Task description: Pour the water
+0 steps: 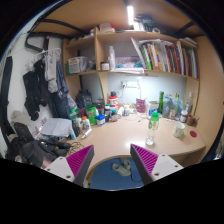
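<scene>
Bottle (pixel 153 120), slim clear plastic with a green cap, stands upright on the pale wooden tabletop (pixel 125 132), beyond the fingers (pixel 159 164). Those magenta-padded fingers sit wide apart, holding nothing. Farther back, wooden shelves (pixel 150 70) carry upright books (pixel 178 58).

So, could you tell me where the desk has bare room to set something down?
The bare patch of desk lies just beyond the open gripper, bordered by the green bottle on the right. The back edge under the bookshelf is crowded with bottles and clutter; nothing sits between the fingers.
</scene>
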The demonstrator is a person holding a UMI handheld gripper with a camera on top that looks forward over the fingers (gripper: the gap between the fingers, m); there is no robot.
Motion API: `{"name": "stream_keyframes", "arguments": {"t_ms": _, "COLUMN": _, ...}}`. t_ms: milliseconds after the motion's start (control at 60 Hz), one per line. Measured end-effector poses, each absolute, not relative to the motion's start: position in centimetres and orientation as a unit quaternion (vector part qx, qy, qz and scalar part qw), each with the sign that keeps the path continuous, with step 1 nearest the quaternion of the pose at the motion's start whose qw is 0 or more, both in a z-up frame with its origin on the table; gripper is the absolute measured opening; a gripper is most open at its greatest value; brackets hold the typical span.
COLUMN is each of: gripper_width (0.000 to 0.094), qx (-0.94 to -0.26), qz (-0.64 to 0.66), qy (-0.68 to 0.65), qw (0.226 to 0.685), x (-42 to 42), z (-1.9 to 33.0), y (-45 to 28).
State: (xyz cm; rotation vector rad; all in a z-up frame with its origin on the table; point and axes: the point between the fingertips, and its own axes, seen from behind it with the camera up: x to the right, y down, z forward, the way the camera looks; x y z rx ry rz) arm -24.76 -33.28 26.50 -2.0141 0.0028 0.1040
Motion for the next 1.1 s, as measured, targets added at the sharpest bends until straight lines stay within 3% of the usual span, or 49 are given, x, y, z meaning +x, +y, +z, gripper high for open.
{"name": "stream_keyframes", "arguments": {"t_ms": 450, "gripper_width": 0.0832, "qx": -0.845, "qz": 0.020, "qy": 0.005, "qw": 0.535, "x": -22.8, "z": 25.0, "y": -31.9}}
{"name": "stream_keyframes", "arguments": {"t_ms": 567, "gripper_width": 0.0834, "qx": -0.811, "qz": 0.015, "qy": -0.008, "qw": 0.584, "x": -18.8, "z": 25.0, "y": -28.5}}
{"name": "stream_keyframes", "arguments": {"t_ms": 850, "gripper_width": 0.0836, "qx": -0.814, "qz": -0.027, "qy": 0.051, "qw": 0.578, "x": -4.6, "z": 14.8, "y": -15.2}}
{"name": "stream_keyframes", "arguments": {"t_ms": 1000, "gripper_width": 0.0835, "qx": -0.817, "qz": -0.009, "qy": 0.035, "qw": 0.575, "x": -2.4, "z": 9.2, "y": -7.5}}
{"name": "stream_keyframes", "arguments": {"t_ms": 1100, "gripper_width": 0.0833, "qx": -0.804, "qz": -0.008, "qy": 0.015, "qw": 0.594, "x": -1.7, "z": 7.8, "y": -3.6}}
